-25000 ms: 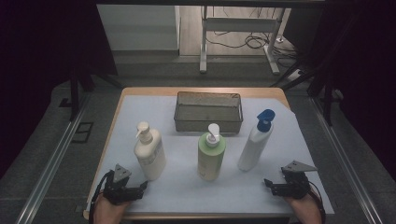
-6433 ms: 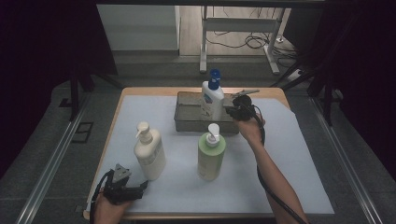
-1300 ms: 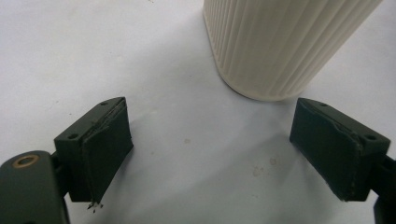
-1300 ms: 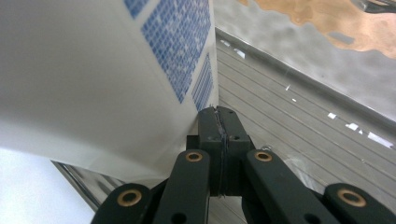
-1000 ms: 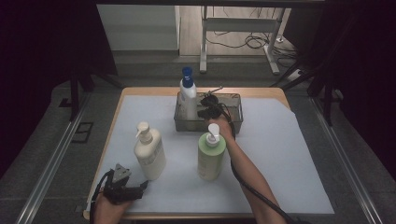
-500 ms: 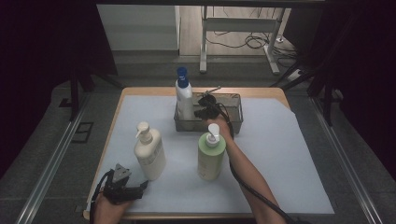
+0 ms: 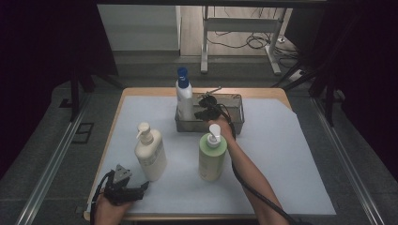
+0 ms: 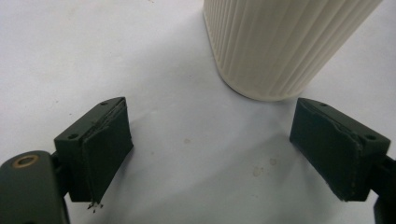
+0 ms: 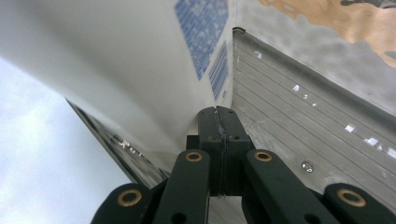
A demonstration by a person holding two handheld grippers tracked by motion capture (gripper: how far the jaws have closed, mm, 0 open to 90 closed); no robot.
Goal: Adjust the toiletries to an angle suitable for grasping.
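A white bottle with a blue cap (image 7: 184, 101) stands upright in the left end of a grey metal basket (image 7: 237, 123). My right gripper (image 7: 202, 112) is inside the basket just to the right of that bottle. In the right gripper view its jaws (image 9: 218, 116) are shut with nothing between them, and their tip lies against the bottle's white side (image 9: 130, 60). My left gripper (image 7: 141, 190) rests at the table's front left, open and holding nothing. A ribbed cream pump bottle (image 8: 275, 42) stands just ahead of the left gripper (image 8: 212, 123).
A green pump bottle (image 7: 212, 157) stands in front of the basket, close beside my right forearm. The cream pump bottle (image 7: 150, 154) stands at the front left. White paper (image 7: 281, 159) covers the table. The basket's ribbed wall (image 9: 303, 126) runs to the right of the shut jaws.
The blue-capped bottle has gone from the table's right side into the basket's left end. In the last second it shifted slightly left with my right gripper. My left gripper has not moved.
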